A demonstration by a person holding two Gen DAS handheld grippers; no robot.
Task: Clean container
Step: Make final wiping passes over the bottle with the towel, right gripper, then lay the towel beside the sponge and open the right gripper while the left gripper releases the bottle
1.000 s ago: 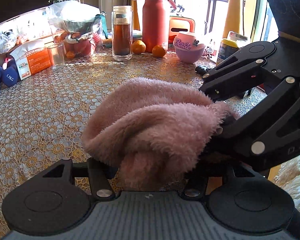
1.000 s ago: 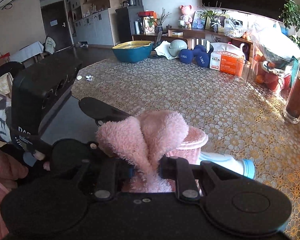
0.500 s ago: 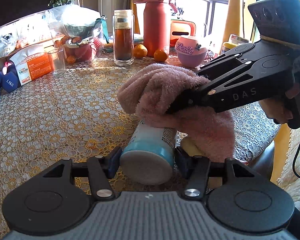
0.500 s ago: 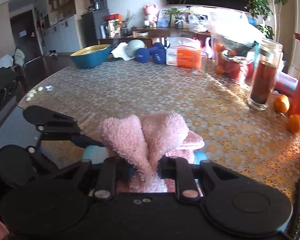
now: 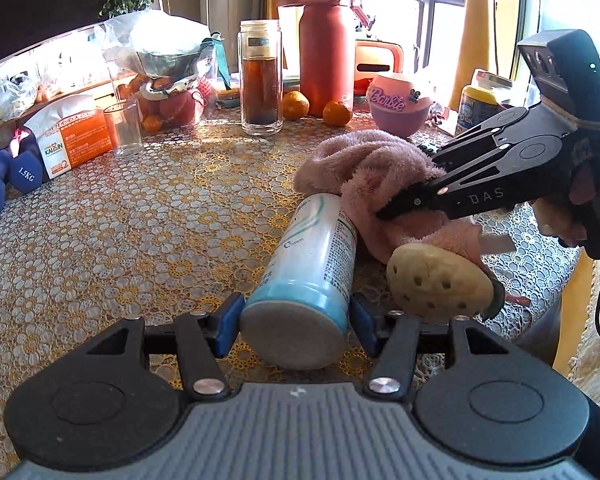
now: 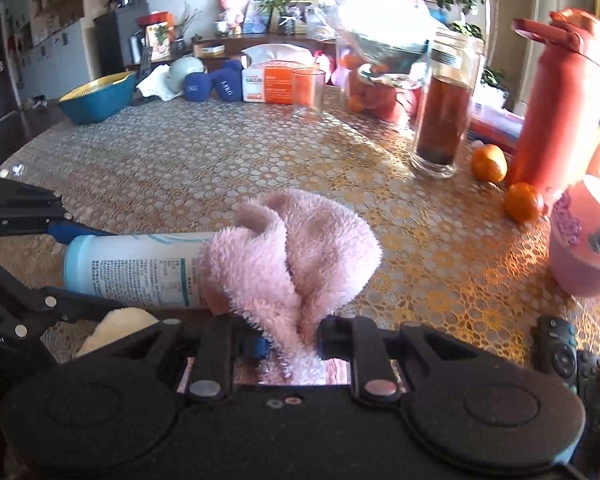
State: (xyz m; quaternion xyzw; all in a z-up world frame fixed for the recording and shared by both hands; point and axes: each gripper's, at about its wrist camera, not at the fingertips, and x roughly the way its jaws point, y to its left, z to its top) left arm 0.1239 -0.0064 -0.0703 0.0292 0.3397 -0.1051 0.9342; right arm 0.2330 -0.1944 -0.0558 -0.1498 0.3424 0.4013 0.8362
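Note:
A white bottle with a light-blue base lies level above the patterned table. My left gripper is shut on its base end, one blue pad on each side. A fluffy pink towel is bunched over the bottle's far end, which it hides. My right gripper, held by a person's hand, comes in from the right and is shut on that towel. In the right wrist view the towel bulges out of my right gripper, touching the bottle to its left, with my left gripper around it.
A beige perforated sponge lies just right of the bottle. At the back stand a glass jar of dark liquid, a red flask, oranges, a pink bowl and a drinking glass. A remote lies near the right table edge.
The towel, which covered the whole bottle a second ago, has slid with my right gripper toward the far end. The bottle's body and base now show.

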